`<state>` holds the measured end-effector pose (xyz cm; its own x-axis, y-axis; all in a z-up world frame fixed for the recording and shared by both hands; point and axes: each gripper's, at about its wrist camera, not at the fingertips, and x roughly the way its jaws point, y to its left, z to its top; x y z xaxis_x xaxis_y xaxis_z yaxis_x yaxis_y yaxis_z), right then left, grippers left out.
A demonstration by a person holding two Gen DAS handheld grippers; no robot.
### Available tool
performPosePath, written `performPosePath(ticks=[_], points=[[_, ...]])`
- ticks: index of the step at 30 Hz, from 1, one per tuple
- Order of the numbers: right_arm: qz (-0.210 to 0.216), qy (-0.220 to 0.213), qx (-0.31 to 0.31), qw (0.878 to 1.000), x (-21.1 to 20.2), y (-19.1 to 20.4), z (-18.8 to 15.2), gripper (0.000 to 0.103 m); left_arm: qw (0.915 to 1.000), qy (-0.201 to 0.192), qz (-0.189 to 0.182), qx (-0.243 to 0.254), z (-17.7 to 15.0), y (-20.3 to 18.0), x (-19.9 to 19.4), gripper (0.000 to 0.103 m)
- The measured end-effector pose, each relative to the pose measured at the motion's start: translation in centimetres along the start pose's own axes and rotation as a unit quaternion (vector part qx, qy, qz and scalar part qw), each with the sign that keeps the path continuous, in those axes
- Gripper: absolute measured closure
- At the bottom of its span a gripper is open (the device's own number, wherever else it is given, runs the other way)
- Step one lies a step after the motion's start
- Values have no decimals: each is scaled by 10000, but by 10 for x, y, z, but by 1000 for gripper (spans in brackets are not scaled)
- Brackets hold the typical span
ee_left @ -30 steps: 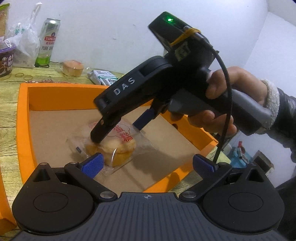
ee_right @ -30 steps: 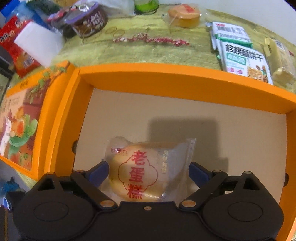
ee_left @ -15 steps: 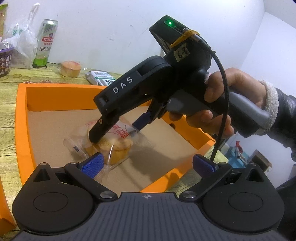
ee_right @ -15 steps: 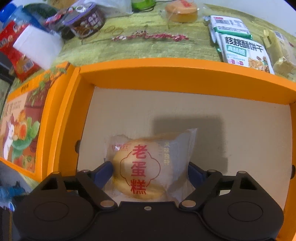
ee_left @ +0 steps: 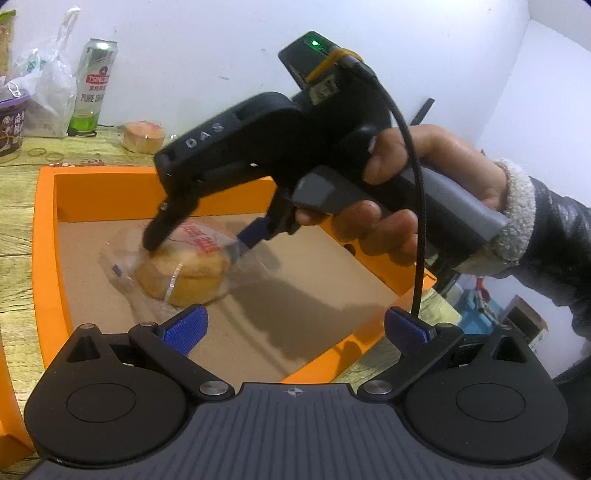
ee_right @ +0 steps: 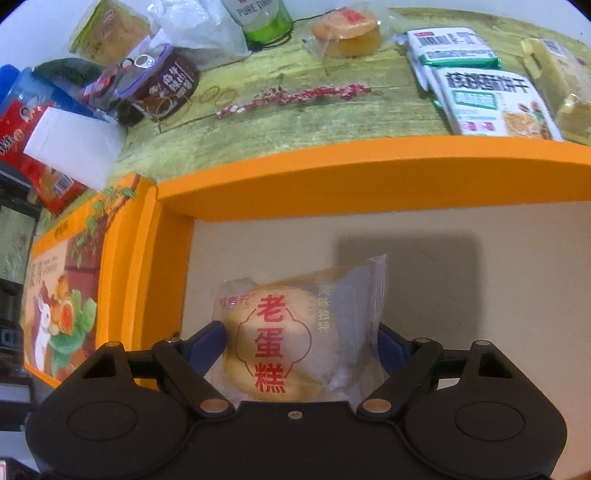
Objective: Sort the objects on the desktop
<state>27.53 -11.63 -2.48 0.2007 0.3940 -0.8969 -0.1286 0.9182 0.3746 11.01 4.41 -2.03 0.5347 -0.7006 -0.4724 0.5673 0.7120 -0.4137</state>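
A wrapped round cake with red characters on its clear wrapper sits low inside the open orange box. My right gripper points steeply down into the box, its blue pads pressing the wrapper from both sides. The left wrist view shows the same grip from the side: the cake is tilted between the right gripper fingers, just over the cardboard floor. A person's hand holds that gripper. My left gripper hangs open over the box's near edge with nothing between its fingers.
Behind the box on the wooden table lie a second wrapped cake, biscuit packs, a purple-lidded cup, a green beer can, a red bead string and plastic bags. The box's pictured lid lies left.
The right gripper's jaws have narrowed onto the wrapped cake and the gripper has tipped and rolled, tilting the cake. The left gripper has kept still.
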Motion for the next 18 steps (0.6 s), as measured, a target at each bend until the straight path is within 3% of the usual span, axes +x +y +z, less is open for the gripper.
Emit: performPosePath(ticks=[11,18], points=[[134,-69,-367,9992,16,27,19,21,10000,-11,20,-37,-3,7,-1,0],[421,-93,-119,9990,24,24,29,17,9998,10,79,-181,-7,16,0,0]])
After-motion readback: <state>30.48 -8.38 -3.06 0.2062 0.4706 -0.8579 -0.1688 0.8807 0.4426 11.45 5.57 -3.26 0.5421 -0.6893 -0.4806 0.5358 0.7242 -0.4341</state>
